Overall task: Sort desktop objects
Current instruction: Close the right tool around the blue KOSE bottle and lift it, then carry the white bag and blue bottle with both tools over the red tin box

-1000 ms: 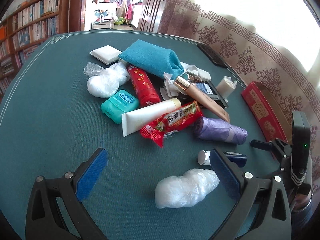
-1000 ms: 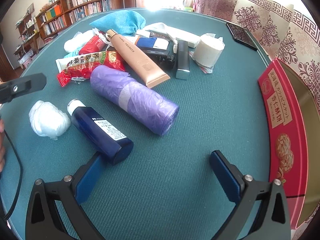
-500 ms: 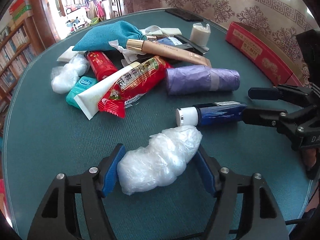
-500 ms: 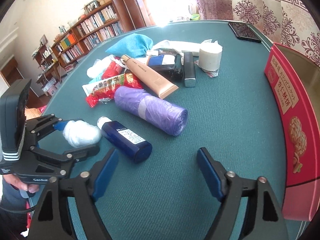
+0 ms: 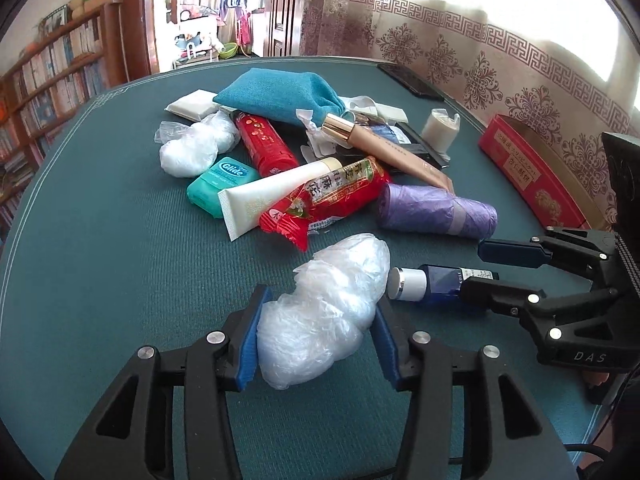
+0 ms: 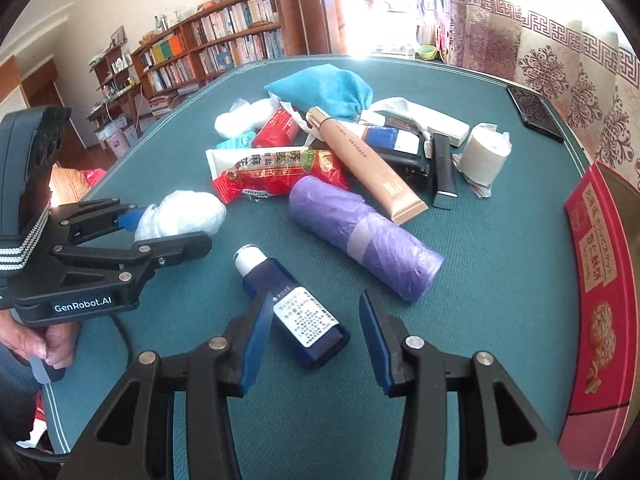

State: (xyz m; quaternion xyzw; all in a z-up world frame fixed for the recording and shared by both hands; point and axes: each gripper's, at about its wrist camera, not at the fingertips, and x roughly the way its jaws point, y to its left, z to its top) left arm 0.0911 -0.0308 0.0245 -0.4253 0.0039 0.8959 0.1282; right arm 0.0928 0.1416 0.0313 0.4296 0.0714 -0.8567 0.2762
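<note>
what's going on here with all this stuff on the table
A person is sorting a pile of toiletries and snacks on a green table, with a hand-held gripper in each hand. The left hand-held gripper is closed around a crumpled clear plastic bag. The right hand-held gripper straddles a dark blue bottle, with its jaws still apart. A red biscuit tin sits open to the right.

- A teal felt-topped table [image 5: 100, 208] with a thin white border line carries everything.
- Lying on it: a purple bag roll [image 5: 436, 210], a dark blue bottle [image 6: 294, 304], a crumpled clear plastic wad [image 5: 324, 316], a teal floss case [image 5: 224, 184], a wrapped white roll [image 5: 440, 128].
- A black phone [image 5: 410, 80] lies at the far edge; a red biscuit tin [image 5: 532, 176] lies along the right edge.
</note>
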